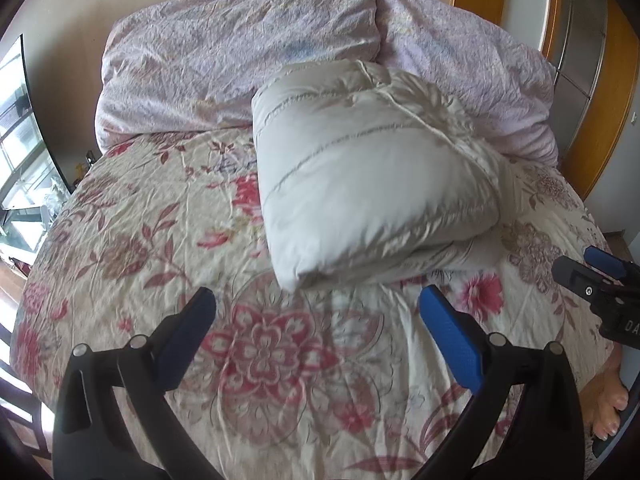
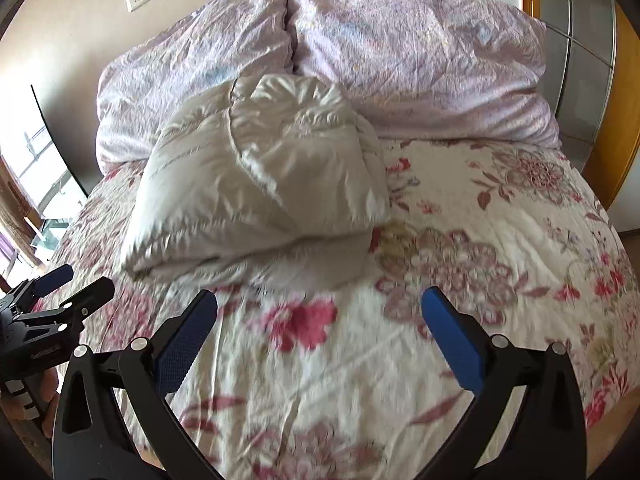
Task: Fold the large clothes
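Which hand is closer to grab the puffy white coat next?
Probably left. The folded puffy white quilted coat lies nearer ahead of the left gripper, though both it and the right gripper are open and empty.

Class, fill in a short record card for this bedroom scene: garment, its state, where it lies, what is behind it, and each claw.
garment: puffy white jacket
state: folded into a thick bundle
lies on: floral bedspread, touching it
behind it: two pale lilac pillows at the head of the bed
left claw: open, empty, short of the jacket
right claw: open, empty, short of the jacket
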A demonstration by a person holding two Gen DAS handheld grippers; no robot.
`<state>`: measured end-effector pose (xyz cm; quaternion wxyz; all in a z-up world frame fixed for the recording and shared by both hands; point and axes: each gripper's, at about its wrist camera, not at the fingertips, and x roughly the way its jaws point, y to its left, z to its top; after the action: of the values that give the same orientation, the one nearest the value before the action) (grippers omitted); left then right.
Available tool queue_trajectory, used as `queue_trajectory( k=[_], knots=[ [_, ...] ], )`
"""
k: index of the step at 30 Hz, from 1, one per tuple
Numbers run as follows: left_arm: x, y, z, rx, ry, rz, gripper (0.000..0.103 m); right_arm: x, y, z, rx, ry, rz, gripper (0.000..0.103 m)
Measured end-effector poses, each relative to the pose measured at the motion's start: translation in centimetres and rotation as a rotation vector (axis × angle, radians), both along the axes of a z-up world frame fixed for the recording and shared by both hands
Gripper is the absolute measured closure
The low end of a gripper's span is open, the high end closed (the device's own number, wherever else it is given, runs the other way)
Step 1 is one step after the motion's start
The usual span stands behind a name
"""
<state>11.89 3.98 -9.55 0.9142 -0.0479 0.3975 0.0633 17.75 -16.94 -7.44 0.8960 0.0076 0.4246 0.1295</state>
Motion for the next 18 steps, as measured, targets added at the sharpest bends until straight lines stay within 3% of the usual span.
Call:
queue_trajectory(
  k=[18],
  knots=[
    [-1.8,-1.6,0.6,-0.003,0.067,-0.033,0.002,-2.9,0.5,1.0,-0.047,0.051,0.044,0.001]
  ],
)
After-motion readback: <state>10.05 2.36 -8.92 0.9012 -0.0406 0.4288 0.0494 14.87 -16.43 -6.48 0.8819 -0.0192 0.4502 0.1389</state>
